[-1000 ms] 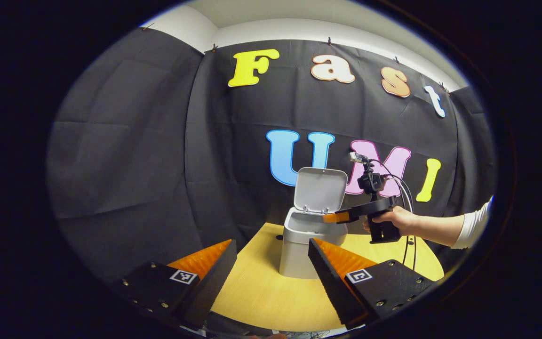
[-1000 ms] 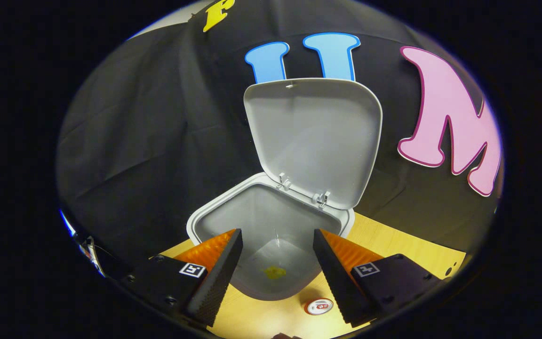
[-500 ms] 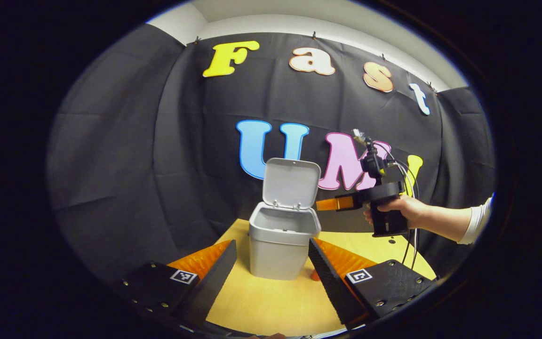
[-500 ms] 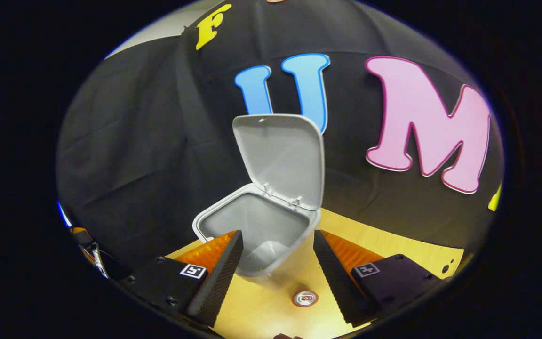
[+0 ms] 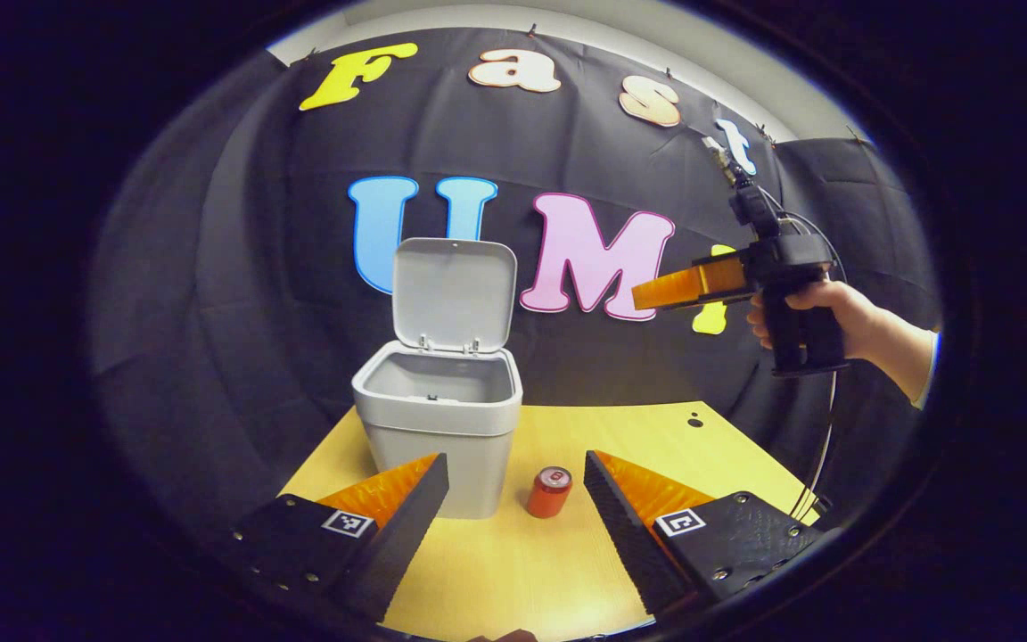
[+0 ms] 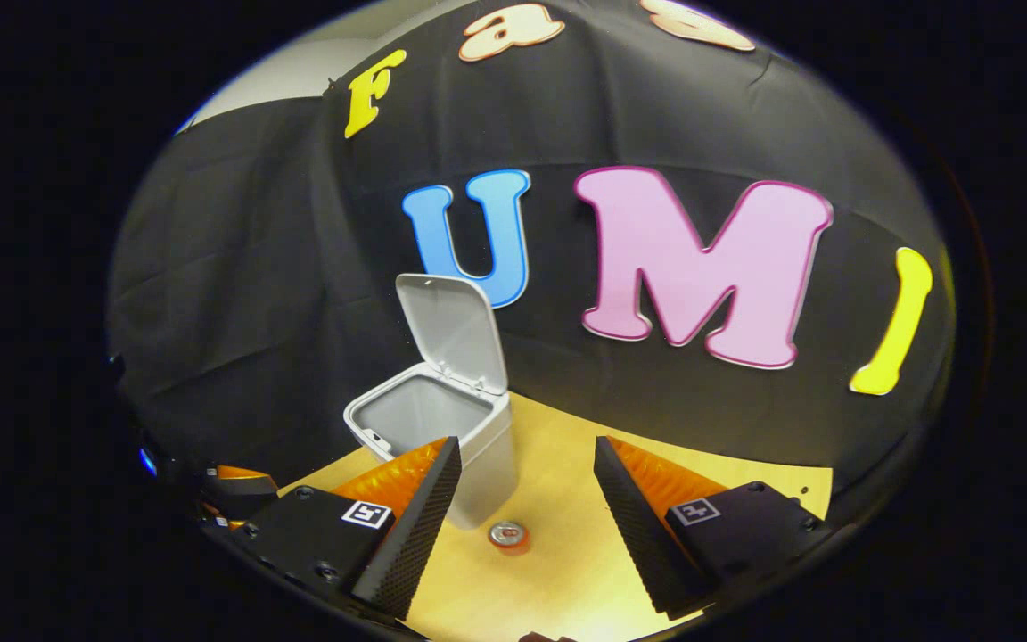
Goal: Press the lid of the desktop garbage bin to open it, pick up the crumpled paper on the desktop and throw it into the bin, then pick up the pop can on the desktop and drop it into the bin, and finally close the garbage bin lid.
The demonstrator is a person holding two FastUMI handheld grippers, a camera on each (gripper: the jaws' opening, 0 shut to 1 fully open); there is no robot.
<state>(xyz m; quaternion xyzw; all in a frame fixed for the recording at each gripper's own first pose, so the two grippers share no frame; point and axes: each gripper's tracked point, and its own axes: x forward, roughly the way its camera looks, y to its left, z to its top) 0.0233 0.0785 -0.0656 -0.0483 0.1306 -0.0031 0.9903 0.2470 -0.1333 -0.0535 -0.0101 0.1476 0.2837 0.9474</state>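
The grey desktop bin [image 5: 438, 428] stands on the wooden table with its lid [image 5: 453, 292] tipped up and back. A red pop can [image 5: 549, 492] stands upright just right of the bin. My left gripper [image 5: 513, 513] is open and low over the table's near edge, with the can between its fingers farther off. My right gripper [image 5: 656, 292] hangs high to the right of the bin, held by a hand [image 5: 834, 316]. In the right gripper view, that gripper [image 6: 522, 513] is open and empty, above the bin [image 6: 442, 432], its lid [image 6: 455, 332] and the can [image 6: 508, 537]. The bin's bottom is hidden.
The yellow wooden table [image 5: 656, 437] has bare room right of the can, with a small hole [image 5: 697, 420] near its back edge. A cable [image 5: 825, 428] hangs from the right gripper. Part of the left gripper [image 6: 237, 486] shows at the lower left of the right gripper view.
My right gripper has drawn back from over the bin, up and to the right. The left gripper view has swung right, bringing the can between its fingers. The lid stays up.
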